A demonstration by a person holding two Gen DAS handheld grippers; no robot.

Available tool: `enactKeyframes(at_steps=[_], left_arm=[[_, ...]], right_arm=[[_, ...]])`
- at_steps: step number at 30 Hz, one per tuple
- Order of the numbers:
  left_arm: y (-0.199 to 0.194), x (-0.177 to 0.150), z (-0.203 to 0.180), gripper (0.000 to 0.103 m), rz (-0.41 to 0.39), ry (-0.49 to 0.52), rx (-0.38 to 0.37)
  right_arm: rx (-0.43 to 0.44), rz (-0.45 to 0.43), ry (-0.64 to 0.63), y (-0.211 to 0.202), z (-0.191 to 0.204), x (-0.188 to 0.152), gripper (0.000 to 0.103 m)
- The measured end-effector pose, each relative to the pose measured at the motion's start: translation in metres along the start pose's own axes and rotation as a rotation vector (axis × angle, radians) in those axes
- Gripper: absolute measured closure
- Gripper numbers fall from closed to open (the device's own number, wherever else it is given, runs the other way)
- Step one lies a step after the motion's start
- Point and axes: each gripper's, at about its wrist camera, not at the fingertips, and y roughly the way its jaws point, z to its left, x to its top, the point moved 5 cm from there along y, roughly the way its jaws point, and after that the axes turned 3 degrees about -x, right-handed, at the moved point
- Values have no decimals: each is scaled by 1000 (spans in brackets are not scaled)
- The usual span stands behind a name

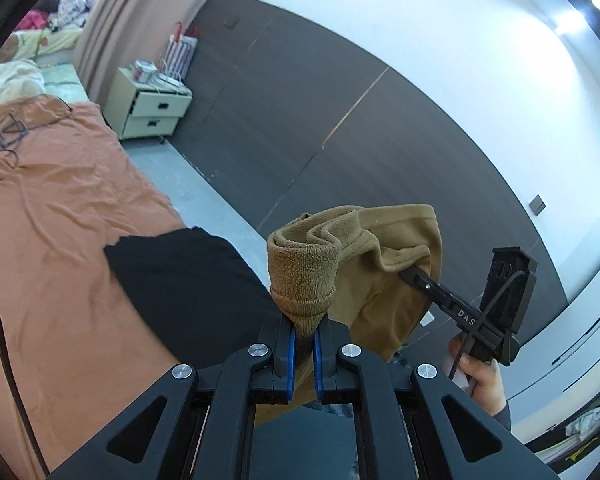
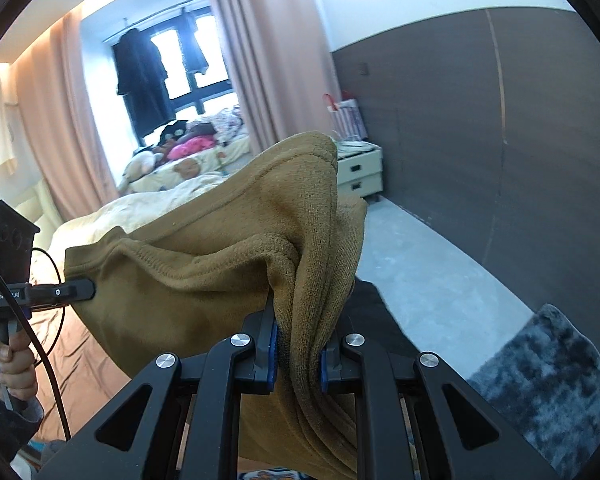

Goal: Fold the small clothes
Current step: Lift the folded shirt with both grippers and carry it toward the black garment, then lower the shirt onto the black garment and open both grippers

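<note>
A small tan knit garment (image 1: 384, 280) hangs in the air between both grippers, above the bed. My left gripper (image 1: 305, 344) is shut on one bunched ribbed edge of it. In the right wrist view the same tan garment (image 2: 228, 264) fills the middle, and my right gripper (image 2: 298, 354) is shut on a thick fold of it. Each view shows the other gripper: the right gripper (image 1: 410, 274) bites the cloth from the right, the left gripper (image 2: 86, 290) from the left. A black cloth (image 1: 188, 280) lies flat on the orange bed cover (image 1: 60, 240) below.
A cream nightstand (image 1: 152, 108) stands by the dark wall panel, with grey floor (image 1: 220, 200) between bed and wall. Cables (image 1: 4, 140) lie on the bed's far part. A grey fuzzy fabric (image 2: 548, 384) sits at the lower right. Toys and bedding pile (image 2: 188, 148) lies near the curtained window.
</note>
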Motion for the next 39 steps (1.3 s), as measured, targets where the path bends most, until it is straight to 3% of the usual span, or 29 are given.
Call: enactKeyframes(at_steps=[7,18,19,20,21,22,23,24,30,39], left_arm=[[53,9,38,96,48,-54,-4],[108,26,152,96,57,-135,65],[111,26,162,95,51,-151,84],[116,27,175,85,51,-168,134],[121,28,186,76,62,-176,180],[125,27,197,54,73,-181,215],[127,25,206,39,70,-186,232],[126,24,212,38,61,-193,242],[113,6,237,37,87,-238,266],[71,-19,199,36,146,-154,295]], right_arm=[[-52,56,14,41,5,-3,92],[-89,167,-41,135,51,8,91],[-94,174,-40,146,56,9,91],[-109,179,-39,155,58,10,90],[-153,187,-37,164,56,11,80],[-224,197,-32,173,54,12,70],[-265,189,-32,178,55,12,51],[-262,180,-33,182,56,13,34],[-236,236,-14,171,76,-2,31],[-231,273,56,107,50,-6,31]])
